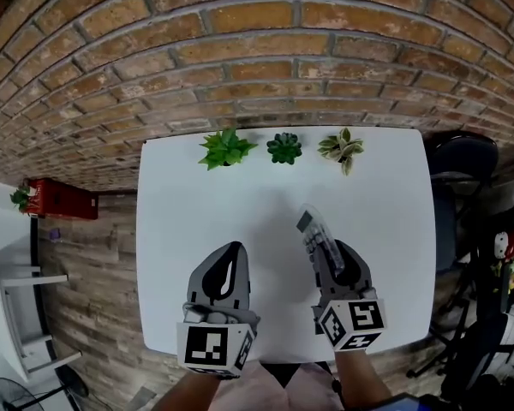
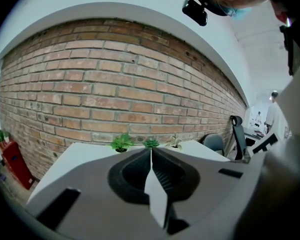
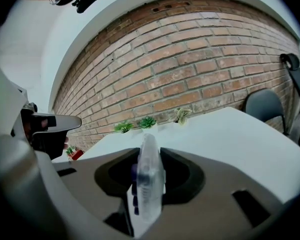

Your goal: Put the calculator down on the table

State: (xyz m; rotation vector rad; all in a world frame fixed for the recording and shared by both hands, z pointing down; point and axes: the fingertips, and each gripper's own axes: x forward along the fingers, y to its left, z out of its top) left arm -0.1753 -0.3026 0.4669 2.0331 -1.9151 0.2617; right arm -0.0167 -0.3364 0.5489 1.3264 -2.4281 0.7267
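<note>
The calculator (image 1: 313,232), pale and translucent with dark keys, stands on edge between the jaws of my right gripper (image 1: 325,248), which is shut on it. In the right gripper view the calculator (image 3: 149,176) rises thin and upright out of the jaws, above the white table (image 3: 230,134). My left gripper (image 1: 227,268) hovers over the table's near left part with its jaws closed together and nothing in them. The left gripper view shows those jaws meeting in one line at the gripper (image 2: 151,156).
Three small potted plants (image 1: 226,148), (image 1: 283,148), (image 1: 342,148) line the far edge of the white table (image 1: 197,221) against a brick wall. A dark office chair (image 1: 463,165) stands off the right side. A red box (image 1: 62,199) sits on the floor to the left.
</note>
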